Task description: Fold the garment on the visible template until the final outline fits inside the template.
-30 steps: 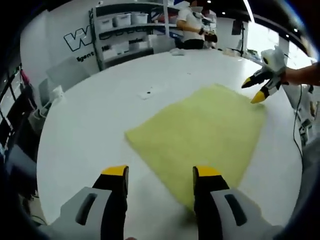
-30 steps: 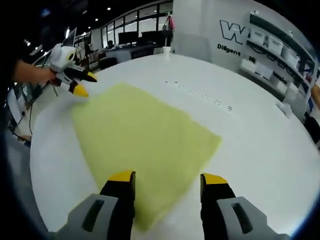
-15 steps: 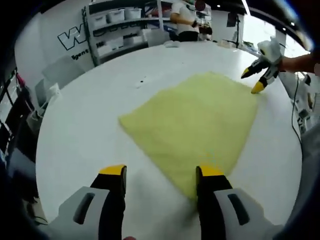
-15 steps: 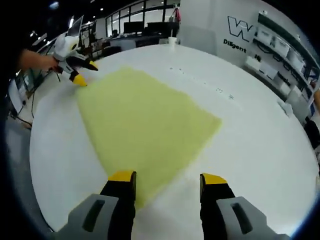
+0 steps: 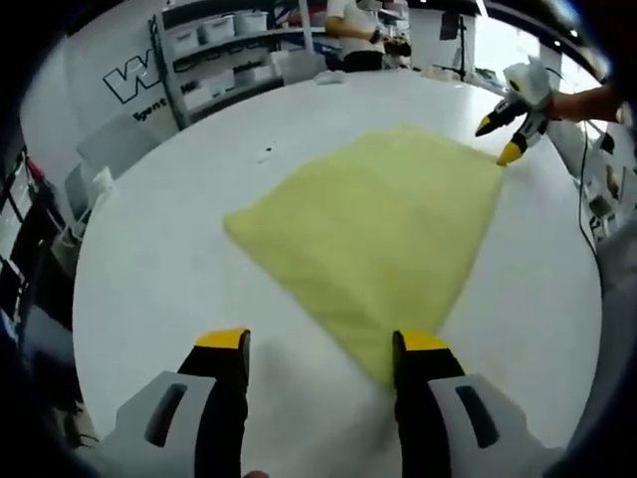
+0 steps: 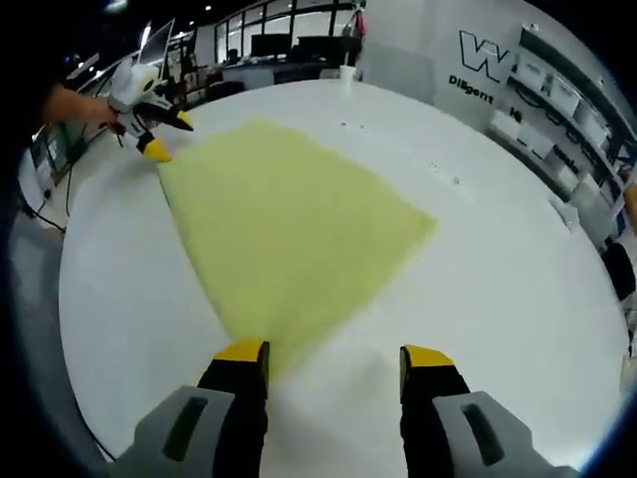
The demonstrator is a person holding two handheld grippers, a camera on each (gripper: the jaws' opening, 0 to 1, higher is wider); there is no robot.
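On the white table a pale yellow garment lies flat; left tongs and right tongs both spread.

White table, wall shelving, bright windows

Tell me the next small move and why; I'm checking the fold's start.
Probably ease both grippers down onto the nearest corners of the flat yellow fuzzy cloth and close. The left gripper hangs open with one jaw by the near corner; the right gripper is open at its own corner. The cloth lies fully spread on the white table, nothing gripped yet.
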